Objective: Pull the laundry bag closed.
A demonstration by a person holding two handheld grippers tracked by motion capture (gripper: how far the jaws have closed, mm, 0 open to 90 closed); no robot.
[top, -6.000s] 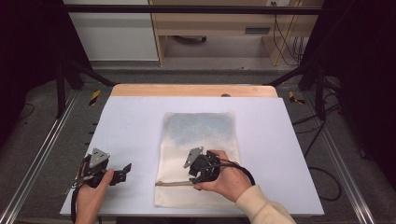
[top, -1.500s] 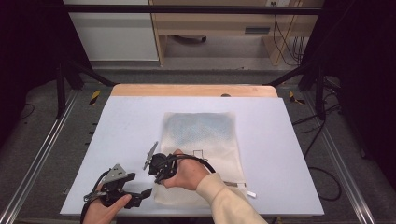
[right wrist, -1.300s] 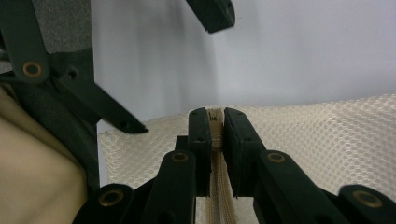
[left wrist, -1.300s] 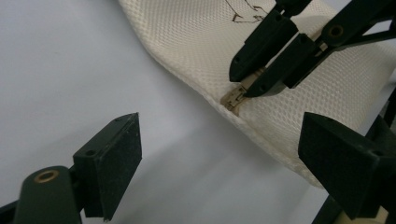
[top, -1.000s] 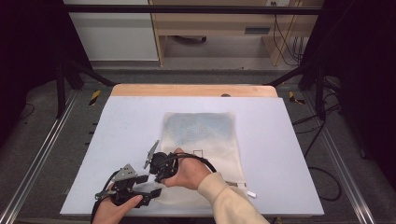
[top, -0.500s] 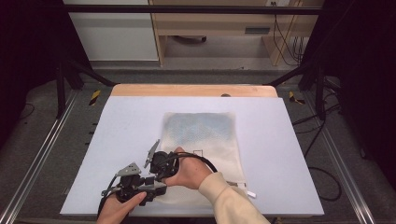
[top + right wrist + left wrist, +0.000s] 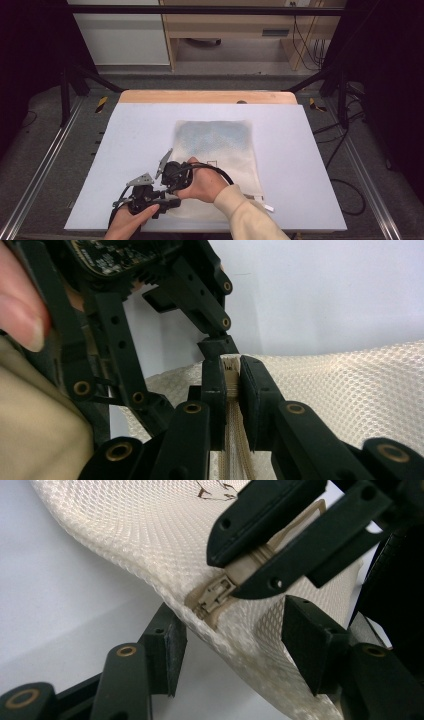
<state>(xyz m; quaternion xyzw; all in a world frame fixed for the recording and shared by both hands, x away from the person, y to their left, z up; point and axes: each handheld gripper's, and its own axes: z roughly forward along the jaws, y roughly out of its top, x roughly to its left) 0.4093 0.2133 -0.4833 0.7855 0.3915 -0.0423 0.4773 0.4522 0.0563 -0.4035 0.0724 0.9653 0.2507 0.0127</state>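
While the high view looks down on one white table (image 7: 125, 150), you can count one cream mesh bag (image 7: 220, 145) lying flat right of centre and two grippers bunched at its near-left corner: the right gripper (image 7: 167, 175) and, just below it, the left gripper (image 7: 172, 202); six seconds back the left one sat well out at the table's left edge and the right one was over the bag's lower middle, so both have shifted and closed up on that corner; in the left gripper view its two jaws stand wide apart either side of the lifted bag edge, gripping nothing, and the zipper slider (image 7: 215, 592) sits just past the right gripper's tips; in the right gripper view the jaws are pinched tight on the zipper pull tab (image 7: 231, 371), with mesh spreading right.
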